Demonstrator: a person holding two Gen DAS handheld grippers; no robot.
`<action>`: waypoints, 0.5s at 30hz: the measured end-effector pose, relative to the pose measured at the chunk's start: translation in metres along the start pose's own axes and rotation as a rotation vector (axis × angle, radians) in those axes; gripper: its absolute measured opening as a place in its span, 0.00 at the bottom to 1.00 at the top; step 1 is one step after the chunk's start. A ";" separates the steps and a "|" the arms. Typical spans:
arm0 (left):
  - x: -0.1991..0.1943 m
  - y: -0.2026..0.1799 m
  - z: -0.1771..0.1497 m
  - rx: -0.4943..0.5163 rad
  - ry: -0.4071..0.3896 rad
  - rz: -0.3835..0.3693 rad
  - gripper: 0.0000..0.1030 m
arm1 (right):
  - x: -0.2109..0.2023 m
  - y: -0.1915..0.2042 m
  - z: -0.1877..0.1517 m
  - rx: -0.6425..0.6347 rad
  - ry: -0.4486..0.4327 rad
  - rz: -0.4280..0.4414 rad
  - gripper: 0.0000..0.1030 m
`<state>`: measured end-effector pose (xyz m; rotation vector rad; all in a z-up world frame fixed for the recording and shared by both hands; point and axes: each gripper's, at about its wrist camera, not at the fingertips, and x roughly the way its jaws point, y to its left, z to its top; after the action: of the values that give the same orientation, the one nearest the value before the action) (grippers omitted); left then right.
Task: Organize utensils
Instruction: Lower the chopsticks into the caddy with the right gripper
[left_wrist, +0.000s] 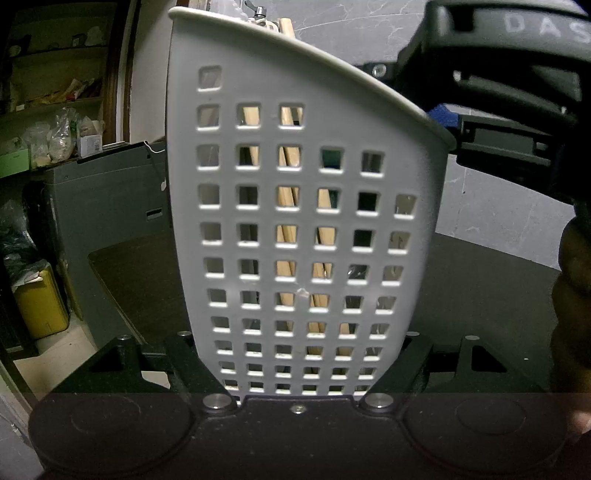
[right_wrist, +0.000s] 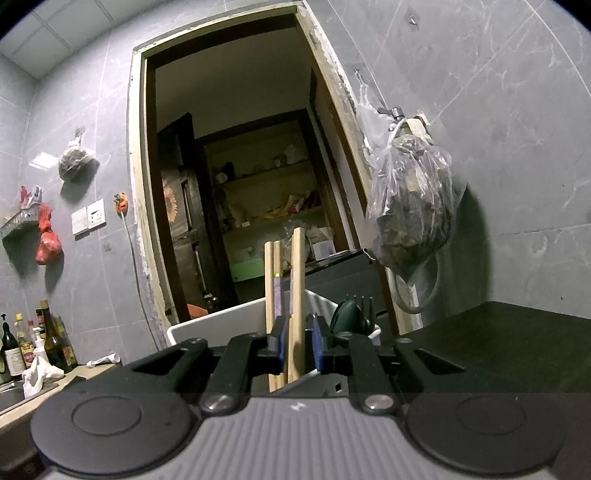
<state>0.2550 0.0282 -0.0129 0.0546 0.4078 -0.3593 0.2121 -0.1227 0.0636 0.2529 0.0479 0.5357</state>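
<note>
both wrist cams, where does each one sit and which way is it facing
Left wrist: on the left gripper, close against the white perforated utensil holder it clamps; the right gripper and a hand show.
Right wrist: on the right gripper, facing a doorway, wooden chopsticks between its jaws.
Shared: holder, chopsticks.

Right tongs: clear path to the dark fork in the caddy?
Probably not yet. The right tongs have wooden chopsticks standing between them; the fork stands just right of them in the white caddy.
</note>
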 end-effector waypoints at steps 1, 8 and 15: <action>0.000 0.000 0.000 0.001 0.000 0.000 0.76 | 0.000 0.000 0.000 0.001 -0.001 0.001 0.23; 0.000 0.000 0.000 -0.001 -0.001 0.000 0.76 | -0.005 0.001 0.003 -0.012 -0.024 0.014 0.39; -0.001 0.001 0.000 -0.005 -0.002 0.002 0.76 | -0.013 0.001 0.007 -0.015 -0.044 0.015 0.62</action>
<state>0.2542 0.0292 -0.0124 0.0501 0.4068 -0.3563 0.2013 -0.1295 0.0700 0.2506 -0.0006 0.5455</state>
